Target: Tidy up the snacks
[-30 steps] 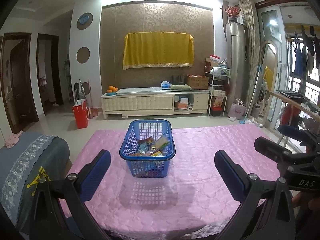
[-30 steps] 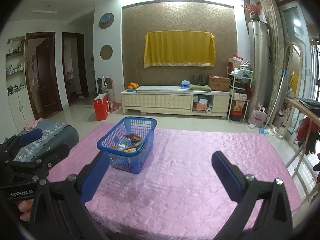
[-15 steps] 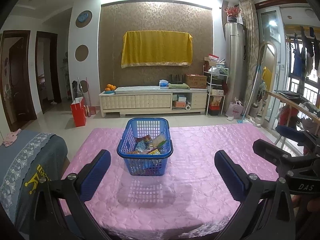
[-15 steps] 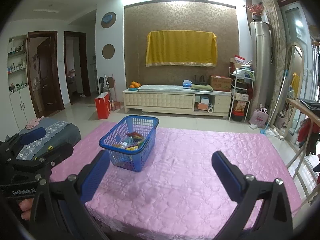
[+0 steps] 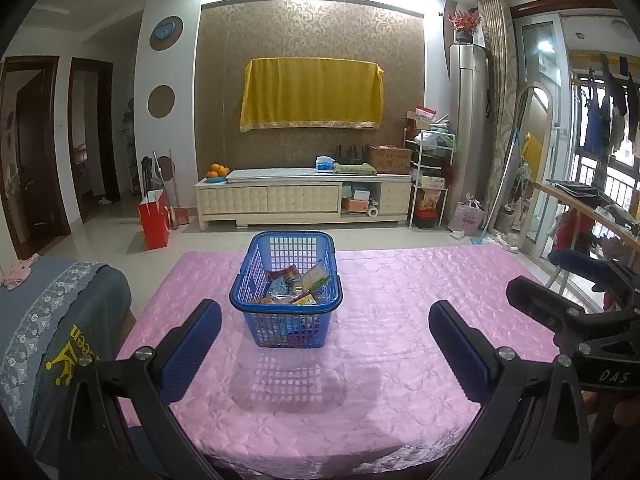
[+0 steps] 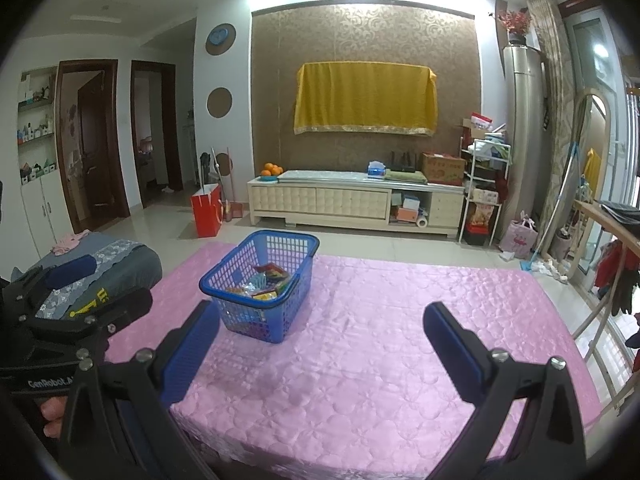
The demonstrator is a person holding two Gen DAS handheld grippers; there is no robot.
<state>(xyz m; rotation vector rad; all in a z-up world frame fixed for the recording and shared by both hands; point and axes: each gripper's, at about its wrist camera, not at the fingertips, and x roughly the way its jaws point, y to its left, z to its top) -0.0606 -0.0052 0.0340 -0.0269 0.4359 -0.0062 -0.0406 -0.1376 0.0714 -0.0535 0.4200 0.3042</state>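
Observation:
A blue plastic basket (image 5: pixel 286 312) stands on the pink quilted table (image 5: pixel 400 320), left of centre in the right wrist view as the basket (image 6: pixel 256 316). Several snack packets (image 5: pixel 294 286) lie inside it, also seen as snack packets (image 6: pixel 262 282). My left gripper (image 5: pixel 325 340) is open, held near the table's front edge, short of the basket with nothing between its fingers. My right gripper (image 6: pixel 322 340) is open too, to the right of the basket and empty. Each gripper shows at the edge of the other's view.
A chair back draped in grey cloth (image 5: pixel 60 320) stands at the table's left side. Beyond the table are a tiled floor, a cream TV cabinet (image 5: pixel 304 200), a red paper bag (image 5: pixel 154 220) and a wooden rail (image 6: pixel 600 220) on the right.
Both views have risen and pulled back slightly, so the basket sits a little lower and smaller. Both grippers stay open and the basket has not moved.

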